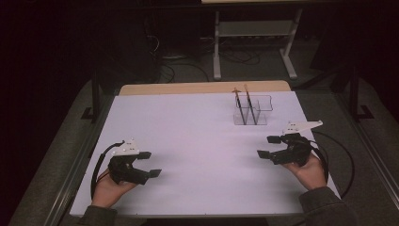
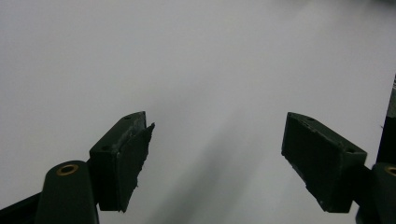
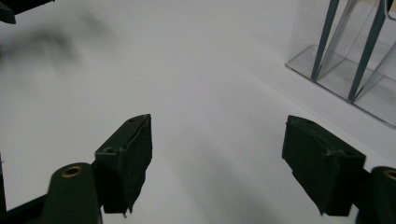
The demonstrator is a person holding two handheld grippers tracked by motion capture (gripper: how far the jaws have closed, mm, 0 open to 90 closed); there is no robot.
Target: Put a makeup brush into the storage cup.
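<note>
A clear plastic organizer (image 1: 254,109) with compartments stands on the white table top (image 1: 197,141) at the back right. Two dark pencils (image 1: 241,106) lean upright in it, each in its own front compartment. The right gripper view shows the organizer (image 3: 341,51) at its upper right, with both pencils (image 3: 324,39) inside. My left gripper (image 1: 151,164) rests at the front left, held by a hand, open and empty. Its jaws stand wide apart over bare white surface (image 2: 217,135). My right gripper (image 1: 267,147) is at the right, open and empty (image 3: 217,140), pointing left, a short way in front of the organizer.
A wooden strip (image 1: 202,87) edges the table's far side. Beyond it are a metal desk frame (image 1: 254,37) and cables on a dark floor. Cables (image 1: 336,155) trail from both grippers off the table's sides.
</note>
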